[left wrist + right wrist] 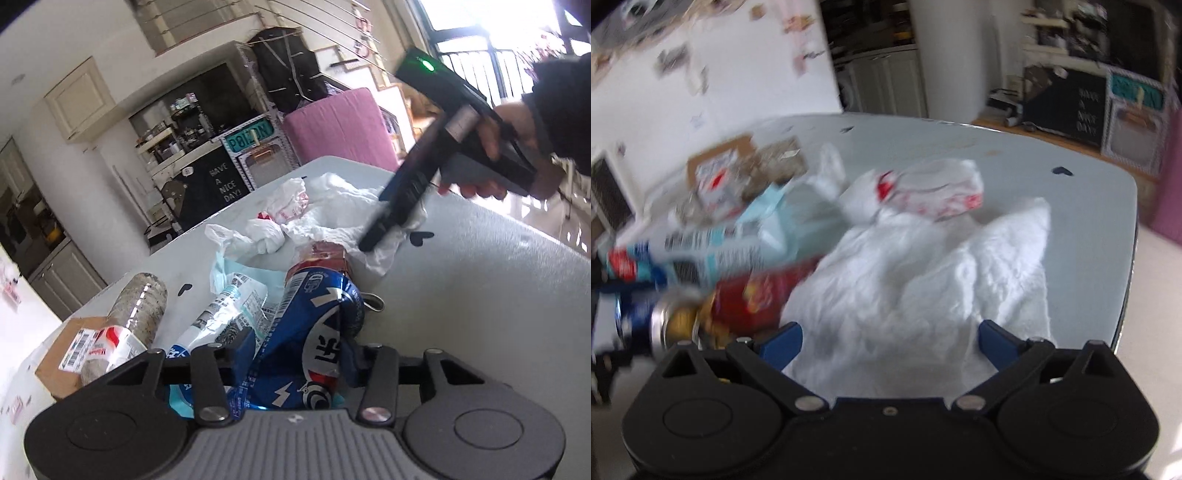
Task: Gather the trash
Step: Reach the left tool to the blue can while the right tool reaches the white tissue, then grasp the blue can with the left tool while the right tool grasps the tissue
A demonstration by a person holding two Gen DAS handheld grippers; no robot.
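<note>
A pale table carries the heap. My left gripper pinches the crushed blue can. My right gripper is spread wide over the white tissue, gripping nothing. I judge collecting is mid-way; next I must close on the tissue. Bottle and wrapper lie just beside.

The crushed blue can is glossy printed metal, dented and creased, beside a clear ribbed plastic bottle with a shiny paper-like label. The brown box is matt cardboard, while the white paper towel looks soft, crinkled and matt, and the plastic bag thin and faintly shiny. The table is a pale, finely speckled matt surface.
</note>
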